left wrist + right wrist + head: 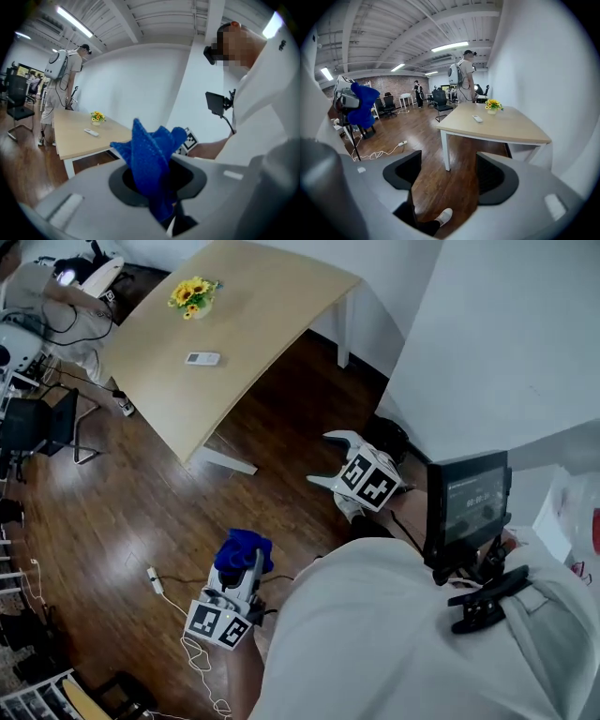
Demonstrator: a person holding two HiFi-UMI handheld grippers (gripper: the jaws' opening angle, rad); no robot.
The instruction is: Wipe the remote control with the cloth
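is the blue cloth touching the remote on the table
Apart. The head view shows the blue cloth clamped in the left tongs above the wooden floor, while the remote lies on the table, well away from the cloth.

The right hand-held gripper (446, 174) gapes empty, facing a table (511, 127) bearing the remote control (477, 118).

The remote (202, 358) lies on the table (272, 306), just before the flowers (193, 294). The cloth (239, 545) sits between the jaws of the left gripper (249, 563), well apart from the table. What may be a power strip (156, 579) lies on the floor (112, 512) to its left.
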